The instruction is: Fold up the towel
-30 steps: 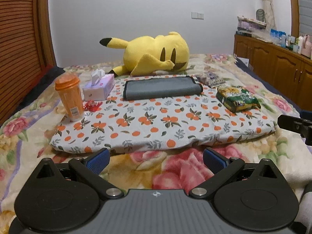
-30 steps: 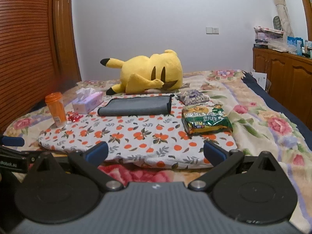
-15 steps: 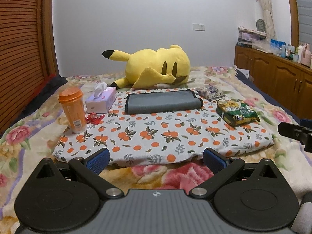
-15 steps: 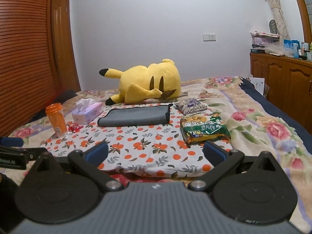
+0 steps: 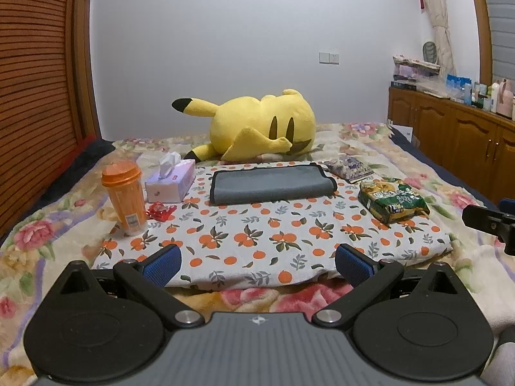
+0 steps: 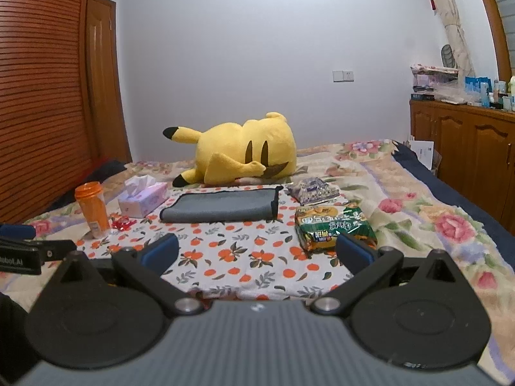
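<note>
A grey towel lies folded flat at the far side of an orange-print cloth on the bed; it also shows in the right wrist view. My left gripper is open and empty, held near the cloth's front edge, well short of the towel. My right gripper is open and empty, also near the front edge. Each gripper shows at the edge of the other's view.
An orange cup, a tissue box and a red wrapper stand left of the towel. A green snack bag and a purple packet lie right. A yellow plush lies behind. Wooden cabinets line the right wall.
Both grippers have drawn back and tilted up, so the cloth and towel sit lower and farther in both views. Both stay open; the towel has not moved.
</note>
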`<state>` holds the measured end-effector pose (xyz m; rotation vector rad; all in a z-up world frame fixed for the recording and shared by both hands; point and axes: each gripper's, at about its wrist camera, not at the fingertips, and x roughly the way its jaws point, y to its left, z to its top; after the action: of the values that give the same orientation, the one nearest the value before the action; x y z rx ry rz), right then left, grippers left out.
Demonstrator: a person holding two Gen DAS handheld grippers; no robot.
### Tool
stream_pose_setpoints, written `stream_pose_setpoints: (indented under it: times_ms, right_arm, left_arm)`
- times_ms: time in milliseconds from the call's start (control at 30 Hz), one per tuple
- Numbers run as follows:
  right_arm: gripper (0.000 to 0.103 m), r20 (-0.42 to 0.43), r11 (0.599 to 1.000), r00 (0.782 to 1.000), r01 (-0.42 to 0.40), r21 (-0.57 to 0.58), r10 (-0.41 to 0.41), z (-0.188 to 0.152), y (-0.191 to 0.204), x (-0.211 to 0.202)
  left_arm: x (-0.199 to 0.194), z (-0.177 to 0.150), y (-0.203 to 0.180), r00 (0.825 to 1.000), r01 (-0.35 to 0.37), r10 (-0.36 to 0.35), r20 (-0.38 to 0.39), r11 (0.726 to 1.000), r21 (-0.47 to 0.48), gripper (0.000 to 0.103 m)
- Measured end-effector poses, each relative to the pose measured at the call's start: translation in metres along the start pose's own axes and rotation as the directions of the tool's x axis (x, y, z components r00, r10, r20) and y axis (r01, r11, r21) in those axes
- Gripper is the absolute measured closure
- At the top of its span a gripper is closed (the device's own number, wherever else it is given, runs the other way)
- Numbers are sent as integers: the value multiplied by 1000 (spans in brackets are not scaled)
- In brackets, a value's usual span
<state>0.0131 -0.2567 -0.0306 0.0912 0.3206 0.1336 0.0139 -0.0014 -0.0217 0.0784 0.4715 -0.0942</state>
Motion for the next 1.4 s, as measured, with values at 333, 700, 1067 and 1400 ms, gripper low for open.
stream_pose_setpoints:
  times_ms: [333, 700, 1067, 1400]
  right_arm:
    - [0, 43, 1000, 999, 7, 3, -7, 4, -2, -5]
    - [0, 42, 1000, 999, 6, 4, -6, 3, -4, -5]
    - [0, 43, 1000, 999, 7, 4, -7, 3, -4, -5]
    - [0, 42, 1000, 999, 6, 4, -7, 4, -4, -5]
  left_arm:
    - [-6, 5, -1, 999, -5, 5, 37, 1000, 5, 0]
    - [-6, 6, -1, 999, -5, 5, 40, 1000, 6, 0]
    - [-7, 5, -1, 999, -6, 6, 37, 1000, 9, 0]
    - [-7, 5, -1, 999, -6, 6, 37, 1000, 10, 0]
